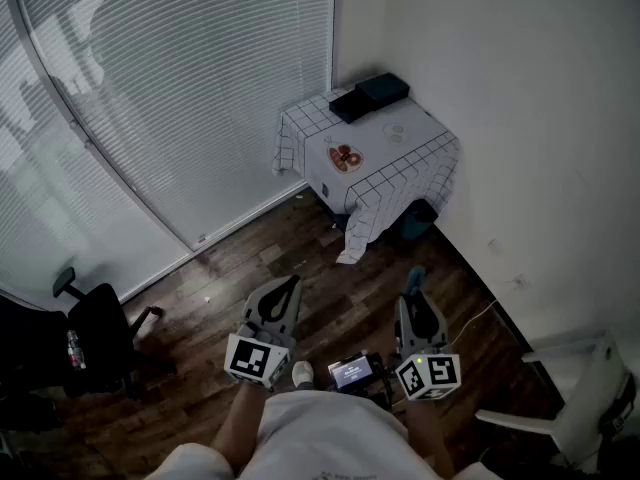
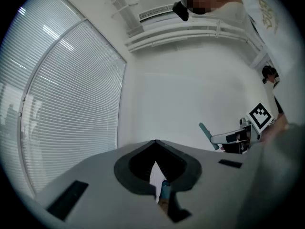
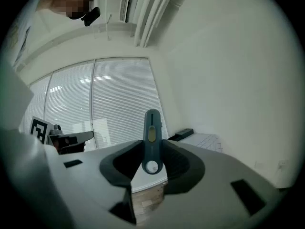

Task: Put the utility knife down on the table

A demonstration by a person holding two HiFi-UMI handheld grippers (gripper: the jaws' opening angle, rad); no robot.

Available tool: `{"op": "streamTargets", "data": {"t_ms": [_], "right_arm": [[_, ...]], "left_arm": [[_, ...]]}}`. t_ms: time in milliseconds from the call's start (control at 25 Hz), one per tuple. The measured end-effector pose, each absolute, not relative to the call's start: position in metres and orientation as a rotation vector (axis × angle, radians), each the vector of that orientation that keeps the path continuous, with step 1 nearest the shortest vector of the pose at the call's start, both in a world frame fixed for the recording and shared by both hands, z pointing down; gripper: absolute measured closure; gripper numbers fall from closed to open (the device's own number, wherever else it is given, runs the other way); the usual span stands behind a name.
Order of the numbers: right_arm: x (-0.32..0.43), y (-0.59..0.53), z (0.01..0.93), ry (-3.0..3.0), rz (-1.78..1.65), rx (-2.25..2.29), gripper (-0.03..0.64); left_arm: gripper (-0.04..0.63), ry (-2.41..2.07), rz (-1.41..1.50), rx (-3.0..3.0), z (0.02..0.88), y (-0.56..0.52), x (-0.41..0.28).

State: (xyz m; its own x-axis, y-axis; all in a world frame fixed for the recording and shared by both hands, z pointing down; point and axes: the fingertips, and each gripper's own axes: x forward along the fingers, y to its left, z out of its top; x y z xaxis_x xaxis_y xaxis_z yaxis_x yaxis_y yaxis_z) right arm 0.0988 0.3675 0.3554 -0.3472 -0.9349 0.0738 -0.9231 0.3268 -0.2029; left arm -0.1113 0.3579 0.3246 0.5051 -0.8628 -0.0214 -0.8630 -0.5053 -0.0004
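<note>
Right tongs (image 3: 152, 152) clamp utility knife (image 3: 152, 133); table (image 1: 398, 163) well ahead.

There are two claws, the left claw (image 1: 288, 284) and the right claw (image 1: 414, 293), and one utility knife (image 3: 152, 128). One bench (image 1: 415, 138) carries two dark boxes, a larger box (image 1: 382, 89) and a flatter box (image 1: 352, 104), plus one orange item (image 1: 345, 157). There are two chairs, one black chair (image 1: 95, 328) and one white chair (image 1: 590, 393).
</note>
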Motion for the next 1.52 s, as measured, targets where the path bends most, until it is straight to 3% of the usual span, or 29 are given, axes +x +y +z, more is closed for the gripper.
{"op": "streamTargets", "data": {"t_ms": [1000,1520], "right_arm": [[0.16,0.346,0.376,2.588,-0.369,-1.753,0.484],[0.179,0.298,0.386,2.565,-0.362,-1.839,0.483]], "left_arm": [[0.588,1.597,-0.042,-2.696,0.335,0.34,-0.064],[0.588,1.518,-0.044,-2.742,0.351,0.28,-0.039]]}}
